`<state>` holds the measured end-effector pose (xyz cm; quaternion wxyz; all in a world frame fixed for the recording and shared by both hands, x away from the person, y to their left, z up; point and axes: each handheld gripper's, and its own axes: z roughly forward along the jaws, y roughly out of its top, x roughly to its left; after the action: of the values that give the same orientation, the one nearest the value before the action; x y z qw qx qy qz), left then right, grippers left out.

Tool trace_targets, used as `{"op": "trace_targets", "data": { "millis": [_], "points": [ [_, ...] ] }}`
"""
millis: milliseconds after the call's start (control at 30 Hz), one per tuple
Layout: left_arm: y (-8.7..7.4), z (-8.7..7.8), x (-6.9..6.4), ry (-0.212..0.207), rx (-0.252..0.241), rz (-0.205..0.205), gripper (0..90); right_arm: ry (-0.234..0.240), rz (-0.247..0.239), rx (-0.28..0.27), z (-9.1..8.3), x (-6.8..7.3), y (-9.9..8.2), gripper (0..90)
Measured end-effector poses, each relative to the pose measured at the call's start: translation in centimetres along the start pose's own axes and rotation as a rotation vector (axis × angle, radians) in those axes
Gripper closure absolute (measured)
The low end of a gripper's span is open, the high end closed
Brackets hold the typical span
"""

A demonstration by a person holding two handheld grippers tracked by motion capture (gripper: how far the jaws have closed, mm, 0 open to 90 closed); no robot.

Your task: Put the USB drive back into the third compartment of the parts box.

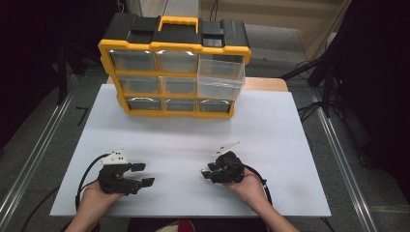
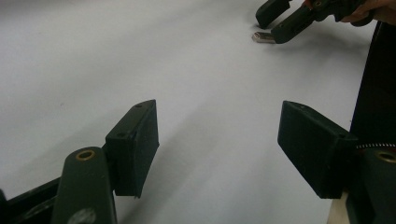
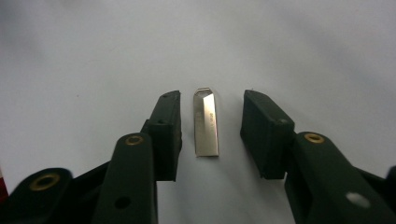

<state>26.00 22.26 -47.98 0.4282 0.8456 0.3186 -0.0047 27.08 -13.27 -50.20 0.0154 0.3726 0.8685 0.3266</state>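
A small silver metal USB stick (image 3: 206,123) lies flat on the white tabletop (image 1: 183,130). My right gripper (image 3: 211,103) is open, one jaw on each side of the stick, and neither jaw touches it. In the high view the right gripper (image 1: 205,174) sits low at the table's near right of centre, pointing left. The left gripper view also catches the stick (image 2: 262,37) beside the right gripper's fingers (image 2: 289,28). My left gripper (image 1: 145,174) is held at the near left, wide open (image 2: 217,112) with bare table between its jaws.
A yellow and black drawer organiser (image 1: 174,48) stands at the table's far edge. One clear drawer (image 1: 220,77) on its right side is pulled out. Metal rails run along both sides of the table.
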Motion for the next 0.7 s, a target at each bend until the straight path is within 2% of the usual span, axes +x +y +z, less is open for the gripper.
{"op": "trace_targets", "data": {
  "millis": [167,233,300,367,533,700],
  "points": [
    [0.0,0.0,0.0,0.002,0.0,0.001,30.5,-0.04,-0.035,0.004,0.0,0.5,-0.1,68.5],
    [0.0,0.0,0.0,-0.001,0.002,0.0,30.6,-0.051,-0.067,0.004,0.1,0.7,-0.3,75.8],
    [0.0,0.0,-0.1,0.001,0.0,0.001,30.6,-0.055,-0.102,-0.002,0.1,0.7,-0.4,76.4],
    [0.0,0.0,0.0,0.0,0.004,0.003,30.6,-0.032,-0.098,-0.002,0.1,0.5,-0.4,76.6],
    [0.0,0.1,-0.1,-0.004,0.004,0.003,30.6,0.066,-0.065,0.005,0.0,-1.0,-0.3,76.6],
    [0.0,0.1,-0.1,-0.009,0.0,0.004,30.6,0.097,-0.083,0.014,-0.1,-1.2,-0.2,76.7]
  ]
}}
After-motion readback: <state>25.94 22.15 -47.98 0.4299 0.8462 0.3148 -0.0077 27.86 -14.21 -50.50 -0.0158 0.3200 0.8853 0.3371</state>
